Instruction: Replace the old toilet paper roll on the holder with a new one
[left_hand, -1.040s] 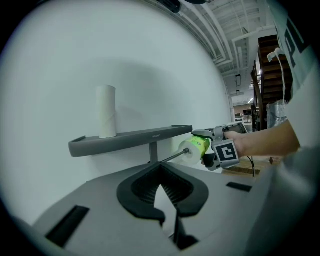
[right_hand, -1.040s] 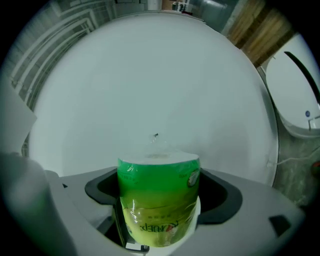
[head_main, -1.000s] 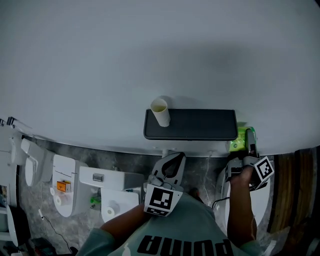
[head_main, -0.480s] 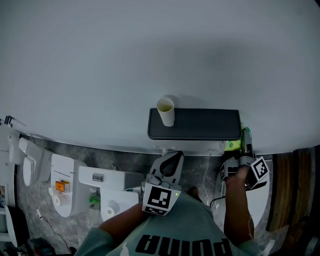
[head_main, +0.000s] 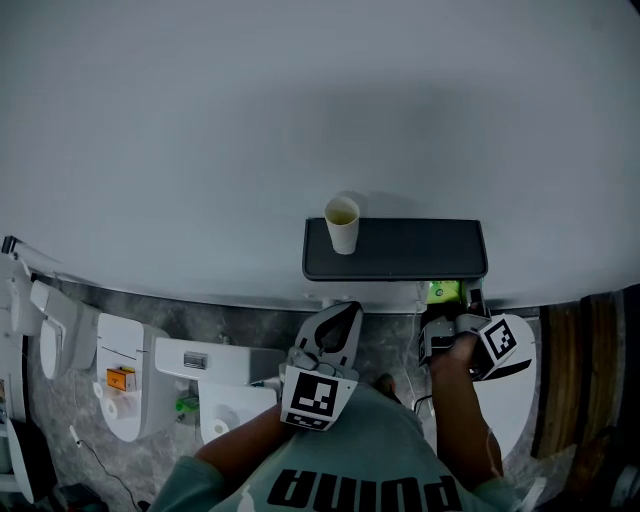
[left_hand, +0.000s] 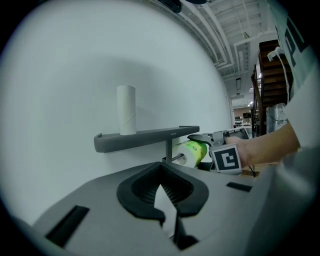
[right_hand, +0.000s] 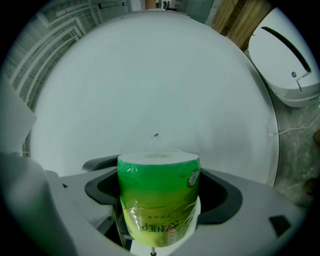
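Right gripper (head_main: 446, 303) has slid left, clamping green-wrapped roll (right_hand: 158, 197); left gripper (left_hand: 169, 225) closed.

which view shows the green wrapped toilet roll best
The right gripper view: the green wrapped roll fills the centre, held between the jaws, with its wrapper print visible. The head view shows only a green sliver under the shelf. The left gripper view shows it small and side-on.

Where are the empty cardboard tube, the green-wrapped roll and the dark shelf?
empty cardboard tube (left_hand: 126, 110): left gripper view, middle of its side.
green-wrapped roll (right_hand: 159, 195): right gripper view, wrapper front.
dark shelf (head_main: 415, 250): head view, bare top.
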